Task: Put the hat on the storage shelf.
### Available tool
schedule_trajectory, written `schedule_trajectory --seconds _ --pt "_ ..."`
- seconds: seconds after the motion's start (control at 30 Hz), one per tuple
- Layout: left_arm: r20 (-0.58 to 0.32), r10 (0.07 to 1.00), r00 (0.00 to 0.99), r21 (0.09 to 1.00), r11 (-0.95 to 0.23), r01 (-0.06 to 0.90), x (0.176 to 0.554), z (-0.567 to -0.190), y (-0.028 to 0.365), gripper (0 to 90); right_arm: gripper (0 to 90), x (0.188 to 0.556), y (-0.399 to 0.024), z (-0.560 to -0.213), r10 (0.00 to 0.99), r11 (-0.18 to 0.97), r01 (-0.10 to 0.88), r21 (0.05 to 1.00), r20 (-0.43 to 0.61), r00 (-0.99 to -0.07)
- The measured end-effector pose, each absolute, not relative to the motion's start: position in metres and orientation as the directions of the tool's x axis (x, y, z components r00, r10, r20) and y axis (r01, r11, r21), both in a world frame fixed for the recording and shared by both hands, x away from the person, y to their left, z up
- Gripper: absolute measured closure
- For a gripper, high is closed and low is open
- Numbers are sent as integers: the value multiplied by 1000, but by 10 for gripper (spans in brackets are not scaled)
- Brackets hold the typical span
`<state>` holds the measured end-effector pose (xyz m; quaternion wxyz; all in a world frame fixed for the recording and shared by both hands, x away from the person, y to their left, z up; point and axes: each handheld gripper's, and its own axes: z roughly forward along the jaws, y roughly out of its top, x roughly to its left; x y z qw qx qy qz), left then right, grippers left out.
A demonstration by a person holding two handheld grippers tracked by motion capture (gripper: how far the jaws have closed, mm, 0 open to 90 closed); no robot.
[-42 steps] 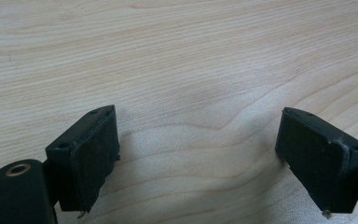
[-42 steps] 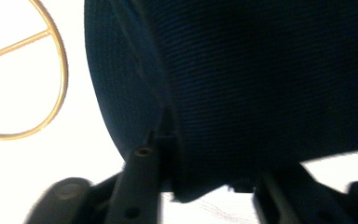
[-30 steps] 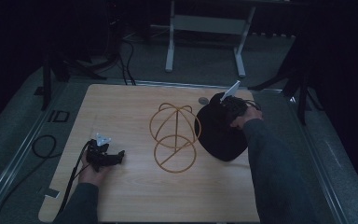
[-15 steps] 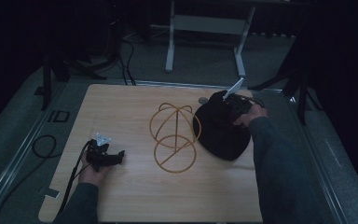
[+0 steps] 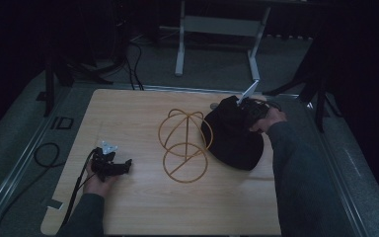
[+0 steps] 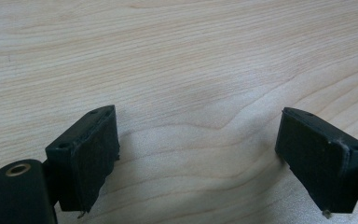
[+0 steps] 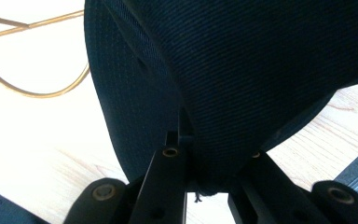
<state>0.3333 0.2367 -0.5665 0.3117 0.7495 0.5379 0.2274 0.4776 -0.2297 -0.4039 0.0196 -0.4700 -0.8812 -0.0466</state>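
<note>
A black cap [image 5: 233, 138] lies at the right of the wooden table [image 5: 143, 207], its far edge lifted. My right gripper [image 5: 249, 111] is shut on that far edge; in the right gripper view the dark fabric [image 7: 242, 79] is pinched between the jaws and hangs over them. A gold wire stand [image 5: 183, 145], a dome of hoops on a ring base, stands at the table's middle, just left of the cap. Part of the gold wire stand [image 7: 32, 88] curves behind the cap. My left gripper [image 5: 121, 165] rests low at the front left, open, with bare wood between its pads [image 6: 91, 154].
A black cable [image 5: 47, 153] loops off the table's left side onto the grey floor. A white-legged frame [image 5: 217, 34] stands beyond the far edge. A small round object [image 5: 213, 105] sits by the cap's far side. Bare wood spreads across the front.
The right gripper and the cap's held edge have shifted slightly right and up. The left gripper has stayed in place.
</note>
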Motion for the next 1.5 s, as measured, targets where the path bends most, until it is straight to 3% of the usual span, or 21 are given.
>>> schedule_trajectory --seconds 0.73,1.5 --pt "7 948 319 710 -230 666 333 -566 237 136 873 466 -233 -376 749 655 754 47 89 -657" --pt "7 948 319 710 -230 666 333 -566 237 136 873 448 -250 -346 708 699 712 56 78 -702"
